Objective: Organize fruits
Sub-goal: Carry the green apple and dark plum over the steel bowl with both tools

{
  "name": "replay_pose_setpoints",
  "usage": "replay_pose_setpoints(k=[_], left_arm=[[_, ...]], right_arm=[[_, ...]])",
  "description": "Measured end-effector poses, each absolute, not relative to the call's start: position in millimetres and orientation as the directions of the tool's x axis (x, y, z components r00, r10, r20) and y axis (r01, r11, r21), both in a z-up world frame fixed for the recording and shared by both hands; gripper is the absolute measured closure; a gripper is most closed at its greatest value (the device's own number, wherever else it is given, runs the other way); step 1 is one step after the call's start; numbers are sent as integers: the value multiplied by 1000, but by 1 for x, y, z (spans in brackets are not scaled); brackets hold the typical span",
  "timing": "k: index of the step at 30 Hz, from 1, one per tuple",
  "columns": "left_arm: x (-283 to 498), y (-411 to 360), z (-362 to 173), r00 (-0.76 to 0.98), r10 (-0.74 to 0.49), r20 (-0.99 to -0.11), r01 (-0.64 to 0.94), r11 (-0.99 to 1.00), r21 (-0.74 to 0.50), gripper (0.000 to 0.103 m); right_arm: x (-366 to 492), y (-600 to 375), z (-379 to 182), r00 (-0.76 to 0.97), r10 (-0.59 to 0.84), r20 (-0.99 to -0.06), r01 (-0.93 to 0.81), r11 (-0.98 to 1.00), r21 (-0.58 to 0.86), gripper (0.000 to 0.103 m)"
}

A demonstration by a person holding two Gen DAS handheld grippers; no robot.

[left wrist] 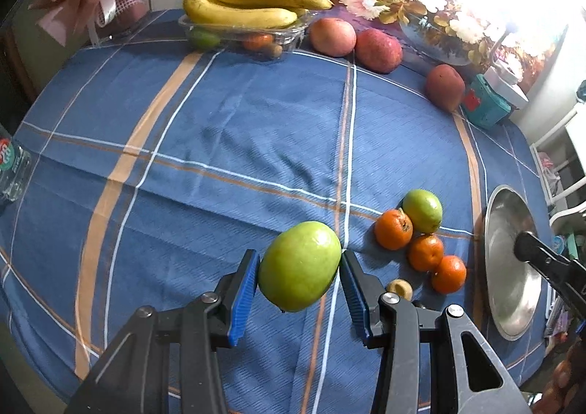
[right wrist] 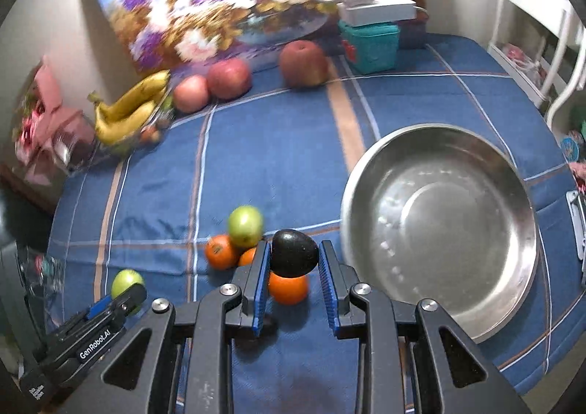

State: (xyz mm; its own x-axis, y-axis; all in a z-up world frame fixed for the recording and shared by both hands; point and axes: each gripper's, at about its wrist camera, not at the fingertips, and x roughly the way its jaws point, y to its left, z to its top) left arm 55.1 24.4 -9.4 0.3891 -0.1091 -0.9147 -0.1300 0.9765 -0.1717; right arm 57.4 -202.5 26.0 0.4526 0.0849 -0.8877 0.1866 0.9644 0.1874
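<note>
A green apple is seen clamped between the blue pads of the left tool, lifted above the blue checked cloth. Only in the right wrist view is a dark avocado shown, gripped by the right tool just beside the steel bowl, above an orange.
</note>
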Motion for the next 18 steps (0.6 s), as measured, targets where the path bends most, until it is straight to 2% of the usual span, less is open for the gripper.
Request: replay_pose_setpoints(k=[8, 18], left_arm=[[70, -16, 10, 390, -123, -913, -56, 986, -157, 55], [84, -126, 35, 383, -209, -900, 215, 967, -133, 55]], right_arm=[[54, -260, 28, 450, -31, -892, 312, 942, 125, 76], [38, -341, 35, 427, -150, -891, 483, 871, 85, 76]])
